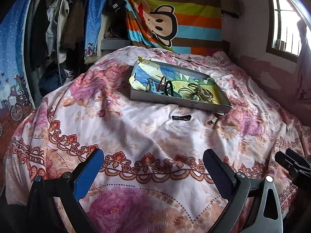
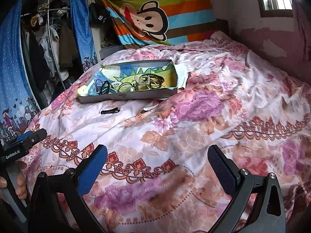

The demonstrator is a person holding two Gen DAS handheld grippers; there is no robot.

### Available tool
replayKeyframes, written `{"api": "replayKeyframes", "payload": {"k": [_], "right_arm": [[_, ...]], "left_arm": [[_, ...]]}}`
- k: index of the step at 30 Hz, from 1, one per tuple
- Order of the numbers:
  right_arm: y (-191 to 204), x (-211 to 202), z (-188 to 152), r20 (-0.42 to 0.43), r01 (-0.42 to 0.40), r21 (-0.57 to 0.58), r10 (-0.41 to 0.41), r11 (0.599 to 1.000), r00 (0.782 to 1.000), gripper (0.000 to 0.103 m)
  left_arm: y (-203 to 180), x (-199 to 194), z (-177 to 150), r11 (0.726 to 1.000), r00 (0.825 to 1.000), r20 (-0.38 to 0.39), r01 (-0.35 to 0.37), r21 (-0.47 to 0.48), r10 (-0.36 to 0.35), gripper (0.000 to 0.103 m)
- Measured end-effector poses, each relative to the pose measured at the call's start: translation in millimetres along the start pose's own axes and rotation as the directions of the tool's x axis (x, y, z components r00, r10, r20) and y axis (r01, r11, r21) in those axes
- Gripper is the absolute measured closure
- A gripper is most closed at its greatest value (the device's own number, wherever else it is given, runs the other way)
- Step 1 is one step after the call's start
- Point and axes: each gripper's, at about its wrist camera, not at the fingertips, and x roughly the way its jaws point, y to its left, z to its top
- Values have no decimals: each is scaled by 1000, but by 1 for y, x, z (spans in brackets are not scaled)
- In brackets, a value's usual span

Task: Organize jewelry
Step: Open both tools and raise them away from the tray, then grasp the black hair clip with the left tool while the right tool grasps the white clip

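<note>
While both hand-held grippers (image 1: 153, 167) (image 2: 157, 163) gape empty, black hairclip (image 1: 181, 117) beside jewelry tray (image 1: 180, 103)

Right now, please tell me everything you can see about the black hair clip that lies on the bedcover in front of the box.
The black hair clip is slim, dark and long, apparently a snap clip. It lies flat on the floral bedcover, just in front of the shallow grey box and apart from it. Nothing touches it but the cloth. Both hand-held grippers are far from it. Its material is too small to tell.
</note>
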Motion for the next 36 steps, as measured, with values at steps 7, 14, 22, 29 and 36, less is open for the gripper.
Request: {"api": "replayKeyframes", "payload": {"k": [7,14,22,29,36], "right_arm": [[5,15,17,9,10,-39,-10,999,1000,2],[-16,57,46,-4,-31,-43,31,999,1000,2],[-24,124,69,-132,-147,-9,145,989,981,2],[-15,161,79,-198,-265,-21,256,964,946,6],[-1,187,81,-260,-357,0,345,934,902,39]], "left_arm": [[5,26,24,1000,999,-34,-9,23,10,0],[3,83,59,993,987,-145,82,86,-69,0],[-27,156,77,963,954,-267,190,189,-136,1],[-50,178,79,909,948,-290,231,347,-131,24],[-58,193,76,849,923,-329,329,413,-197,51]]}}
